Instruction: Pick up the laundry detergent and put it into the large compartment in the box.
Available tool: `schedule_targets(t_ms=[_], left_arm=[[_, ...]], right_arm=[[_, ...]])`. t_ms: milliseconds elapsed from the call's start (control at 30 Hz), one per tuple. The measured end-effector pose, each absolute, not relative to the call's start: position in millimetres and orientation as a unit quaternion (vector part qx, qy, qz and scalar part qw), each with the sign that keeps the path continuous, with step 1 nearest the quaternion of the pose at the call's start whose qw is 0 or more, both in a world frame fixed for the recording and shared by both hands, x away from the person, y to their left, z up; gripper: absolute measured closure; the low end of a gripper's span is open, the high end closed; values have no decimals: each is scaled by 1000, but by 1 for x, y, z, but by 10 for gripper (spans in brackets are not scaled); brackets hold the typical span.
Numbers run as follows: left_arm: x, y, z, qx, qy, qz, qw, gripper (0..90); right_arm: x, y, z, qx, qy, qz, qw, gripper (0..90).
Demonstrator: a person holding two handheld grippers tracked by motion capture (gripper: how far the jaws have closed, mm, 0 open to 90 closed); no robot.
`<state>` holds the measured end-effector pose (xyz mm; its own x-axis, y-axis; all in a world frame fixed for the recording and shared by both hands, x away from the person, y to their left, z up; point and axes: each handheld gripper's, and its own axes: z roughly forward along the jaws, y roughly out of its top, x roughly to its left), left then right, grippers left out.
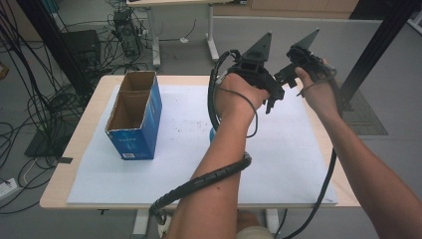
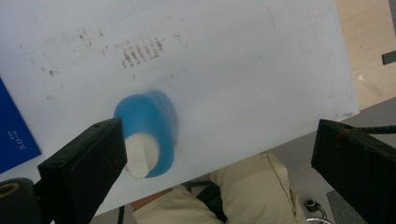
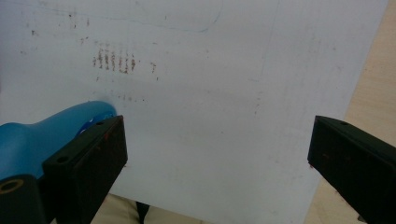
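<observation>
A blue bottle (image 2: 154,122) with a white cap (image 2: 139,157) stands on the white sheet (image 2: 243,70); I look down on it from above in the left gripper view. My left gripper (image 2: 217,135) hangs well above it, jaws wide open and empty. In the right gripper view the bottle (image 3: 51,133) lies at the left, partly behind one jaw, and my right gripper (image 3: 217,130) is also open and empty. From the high view, both hands hold the left gripper (image 1: 272,95) and right gripper (image 1: 287,74) close together above the table's far right. A sliver of the bottle (image 1: 212,133) peeks from under the left forearm.
An open-topped blue carton (image 1: 134,115) stands at the left of the white sheet (image 1: 174,164). The wooden table edge (image 1: 74,144) frames the sheet. Black frame posts (image 1: 378,45) and cables (image 1: 30,109) surround the table. Faint brown marks (image 3: 114,60) stain the sheet.
</observation>
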<state>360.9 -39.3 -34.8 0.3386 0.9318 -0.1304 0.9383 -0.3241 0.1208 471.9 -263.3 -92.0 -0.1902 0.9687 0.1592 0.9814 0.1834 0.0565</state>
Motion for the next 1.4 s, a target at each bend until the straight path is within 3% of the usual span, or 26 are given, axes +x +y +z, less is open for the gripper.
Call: schedule_targets(t_ms=[1400], left_arm=[[357, -32, -27, 805, 587, -9, 88, 38]], right_arm=[[465, -267, -85, -637, -766, -77, 37, 45]])
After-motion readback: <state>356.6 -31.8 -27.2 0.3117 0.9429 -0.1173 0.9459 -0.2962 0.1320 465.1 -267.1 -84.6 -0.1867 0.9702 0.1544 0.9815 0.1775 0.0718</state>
